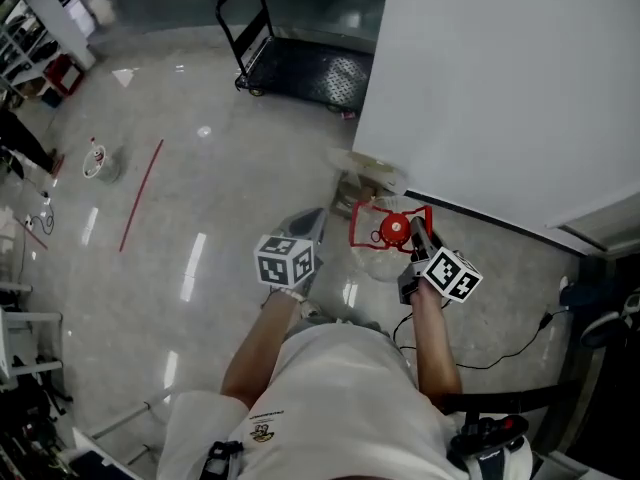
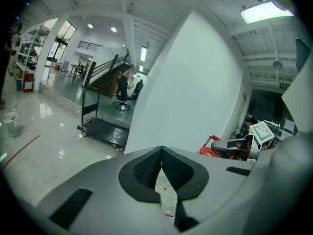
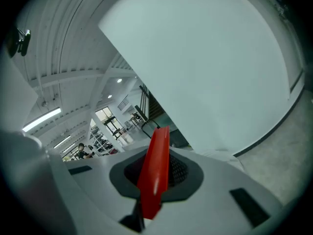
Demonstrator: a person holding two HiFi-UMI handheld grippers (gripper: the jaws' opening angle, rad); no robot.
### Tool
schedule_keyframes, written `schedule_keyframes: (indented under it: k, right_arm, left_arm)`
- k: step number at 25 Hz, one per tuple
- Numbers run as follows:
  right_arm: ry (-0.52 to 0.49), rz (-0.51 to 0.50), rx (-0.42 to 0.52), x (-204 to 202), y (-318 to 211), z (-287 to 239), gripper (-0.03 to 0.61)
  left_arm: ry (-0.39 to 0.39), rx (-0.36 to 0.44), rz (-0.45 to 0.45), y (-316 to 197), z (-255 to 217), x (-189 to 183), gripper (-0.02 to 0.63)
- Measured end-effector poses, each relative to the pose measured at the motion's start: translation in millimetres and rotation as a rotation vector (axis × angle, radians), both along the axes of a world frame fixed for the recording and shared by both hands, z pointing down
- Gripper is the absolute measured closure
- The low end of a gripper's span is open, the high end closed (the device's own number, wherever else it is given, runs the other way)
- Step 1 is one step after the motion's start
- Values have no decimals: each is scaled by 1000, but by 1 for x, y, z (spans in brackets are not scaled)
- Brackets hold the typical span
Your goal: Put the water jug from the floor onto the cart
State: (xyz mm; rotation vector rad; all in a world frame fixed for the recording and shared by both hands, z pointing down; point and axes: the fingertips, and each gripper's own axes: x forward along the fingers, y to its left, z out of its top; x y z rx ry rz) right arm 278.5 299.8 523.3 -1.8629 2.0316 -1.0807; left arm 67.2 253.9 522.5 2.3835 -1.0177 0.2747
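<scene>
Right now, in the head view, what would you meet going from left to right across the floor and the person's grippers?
Drink cup → red floor line → left gripper → water jug → right gripper.

Open floor (image 1: 210,183) to cart (image 1: 305,68), white wall (image 1: 500,88) close on right

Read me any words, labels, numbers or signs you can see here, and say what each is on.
No text reads clearly.
Logo print on the white shirt: too small to read.
Green sign near the ceiling: too blurred to read.
Marker cube: black-and-white squares, no letters.
</scene>
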Motion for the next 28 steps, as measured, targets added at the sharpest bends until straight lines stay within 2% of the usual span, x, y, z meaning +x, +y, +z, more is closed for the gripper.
schedule_keyframes:
  k: [6,12,21,28]
  right_arm:
    - [6,-122,4,-87,-57,5,538]
    - [-6,-255,3,-165,-97,0,538]
    - [-15,-448,-3,-266,-164,2,538]
    - [-24,-554,-25,-331,-232,9,538]
  left_arm:
    - [-3,-2,-149,-20,8,-106,611]
    - [6,-6,-281,-26,9,-178,611]
    - [13,-27,-454,-51,15,-261,611]
    - [18,-25,-543,-111,14,-313,611]
